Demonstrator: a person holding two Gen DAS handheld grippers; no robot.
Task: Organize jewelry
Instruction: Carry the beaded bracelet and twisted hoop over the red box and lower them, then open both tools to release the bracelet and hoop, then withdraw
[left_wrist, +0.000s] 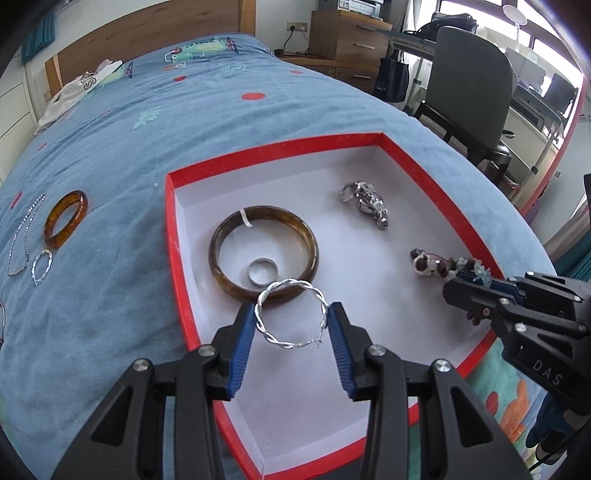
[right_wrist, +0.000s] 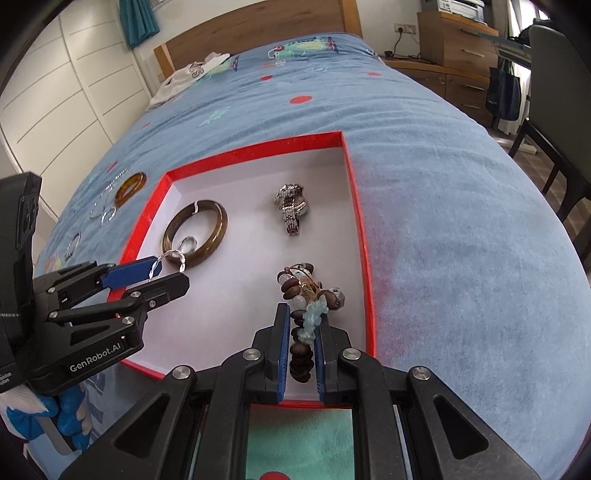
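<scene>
Left wrist: a twisted silver hoop (left_wrist: 290, 314) was clamped in the left gripper (left_wrist: 291, 317) above the red box (left_wrist: 295, 147), where a brown bangle (left_wrist: 221, 240), ring (left_wrist: 261, 271) and silver watch (left_wrist: 365, 203) were seen.
Right wrist: a beaded bracelet (right_wrist: 304, 306) was pinched in the right gripper (right_wrist: 301, 325), dangling into the box.

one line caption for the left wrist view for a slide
Left tool holds a twisted silver hoop above the red-rimmed box, over the brown bangle and its ring.

The left gripper (left_wrist: 291, 325) is angling downward, jaws partly apart and clamping something; the right gripper (right_wrist: 301, 341) is pitching down likewise, jaws nearly closed, gripping.
</scene>
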